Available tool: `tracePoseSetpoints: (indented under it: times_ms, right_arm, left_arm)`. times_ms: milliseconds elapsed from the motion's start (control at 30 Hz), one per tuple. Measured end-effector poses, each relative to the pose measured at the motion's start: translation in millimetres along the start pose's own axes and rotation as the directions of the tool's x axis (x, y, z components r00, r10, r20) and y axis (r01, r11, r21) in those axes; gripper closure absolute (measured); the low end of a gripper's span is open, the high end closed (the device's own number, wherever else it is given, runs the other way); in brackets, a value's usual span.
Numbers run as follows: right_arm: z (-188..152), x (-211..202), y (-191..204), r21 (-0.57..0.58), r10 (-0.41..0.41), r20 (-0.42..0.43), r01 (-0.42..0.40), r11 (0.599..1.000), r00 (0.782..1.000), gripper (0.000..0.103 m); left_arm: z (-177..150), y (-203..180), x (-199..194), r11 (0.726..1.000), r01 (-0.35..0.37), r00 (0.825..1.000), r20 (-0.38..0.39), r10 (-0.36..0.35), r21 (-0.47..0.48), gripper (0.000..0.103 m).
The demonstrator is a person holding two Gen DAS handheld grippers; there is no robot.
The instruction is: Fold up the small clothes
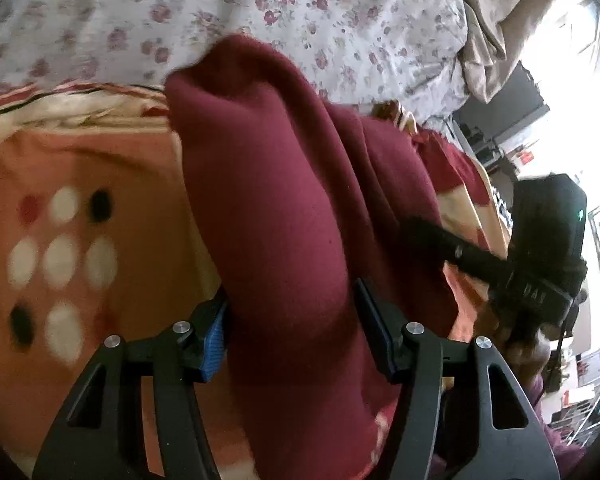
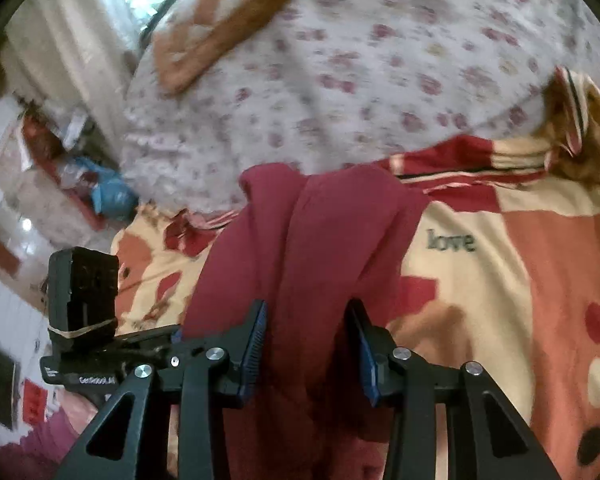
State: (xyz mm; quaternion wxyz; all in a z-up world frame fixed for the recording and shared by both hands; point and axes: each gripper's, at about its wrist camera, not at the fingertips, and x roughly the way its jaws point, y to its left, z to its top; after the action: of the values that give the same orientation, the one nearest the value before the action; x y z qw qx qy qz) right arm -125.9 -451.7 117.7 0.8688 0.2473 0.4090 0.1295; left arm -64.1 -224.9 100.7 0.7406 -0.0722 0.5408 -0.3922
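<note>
Running up the middle of the left wrist view, a maroon garment is being bracketed by the half-open left gripper; whether its pads are pressing cannot be told. A patterned blanket is lying beneath.

In the right wrist view, the garment is being draped between the right gripper, whose jaws are partly open; grip unclear. At lower left, the other gripper is being shown.

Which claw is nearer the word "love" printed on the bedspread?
Right. The right claw, with the maroon garment between its jaws, sits just left of and below the word "love"; the left claw is farther off, beyond the garment's other side.
</note>
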Motion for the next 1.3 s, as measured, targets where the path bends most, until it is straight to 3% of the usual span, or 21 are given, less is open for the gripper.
tracePoseSetpoints:
  times_ms: [67,167,233,300,367,500,633,700,733,800,867,1000,1067,1133,1300]
  right_arm:
    - [-9,-4,14,-0.009,0.027,-0.011,-0.027,1.000,1.000,0.064]
    - [-27,5,15,0.013,-0.019,-0.026,0.019,1.000,0.999,0.060]
    - [-40,21,9,-0.009,-0.135,-0.066,0.135,0.991,0.989,0.053]
    - [-51,30,10,-0.077,-0.261,-0.116,0.253,0.964,0.959,0.053]
    - [-57,16,23,-0.118,-0.274,-0.072,0.265,0.957,0.959,0.053]
    - [-66,-16,70,-0.273,-0.225,0.012,0.220,0.937,0.974,0.053]
    - [-86,-13,107,-0.440,-0.178,-0.017,0.153,0.885,0.984,0.055]
    - [-97,0,110,-0.507,-0.238,-0.027,0.192,0.840,0.971,0.060]
    - [-102,12,103,-0.516,-0.298,-0.037,0.237,0.823,0.954,0.062]
    - [-108,28,84,-0.476,-0.327,-0.084,0.250,0.843,0.941,0.063]
    - [-113,37,70,-0.419,-0.295,-0.124,0.219,0.881,0.947,0.064]
    - [-112,19,80,-0.405,-0.271,-0.097,0.211,0.890,0.958,0.063]
    - [-106,7,85,-0.369,-0.249,-0.065,0.209,0.906,0.966,0.056]
    - [-102,-3,91,-0.333,-0.224,-0.026,0.203,0.921,0.974,0.055]
    - [-93,-4,97,-0.274,-0.279,0.035,0.277,0.921,0.960,0.048]
  left_arm:
    - [-21,0,-15,0.999,-0.046,0.999,-0.010,0.046,0.018,0.045]
    - [-50,16,-14,0.995,-0.103,0.993,-0.057,0.103,-0.008,0.045]
    - [-61,32,-4,0.983,-0.180,0.983,-0.047,0.178,-0.041,0.042]
    - [-65,44,-7,0.982,-0.162,0.987,-0.012,0.161,-0.097,0.036]
    - [-66,44,-17,0.979,-0.167,0.985,0.023,0.171,-0.117,0.036]
    - [-69,31,-32,0.961,-0.268,0.954,0.121,0.275,-0.074,0.032]
    - [-75,23,-33,0.946,-0.317,0.936,0.138,0.323,-0.059,0.032]
    - [-78,17,-33,0.936,-0.349,0.922,0.161,0.353,-0.051,0.032]
    - [-77,14,-31,0.931,-0.361,0.916,0.169,0.364,-0.051,0.032]
    - [-79,10,-32,0.922,-0.383,0.902,0.193,0.387,-0.059,0.032]
    - [-81,8,-35,0.916,-0.395,0.891,0.213,0.401,-0.071,0.032]
    - [-83,4,-40,0.902,-0.426,0.872,0.233,0.430,-0.071,0.032]
    - [-84,0,-41,0.894,-0.442,0.863,0.237,0.445,-0.069,0.032]
    - [-85,-5,-42,0.885,-0.461,0.852,0.245,0.462,-0.065,0.032]
    - [-88,-15,-42,0.877,-0.477,0.845,0.245,0.476,-0.059,0.032]
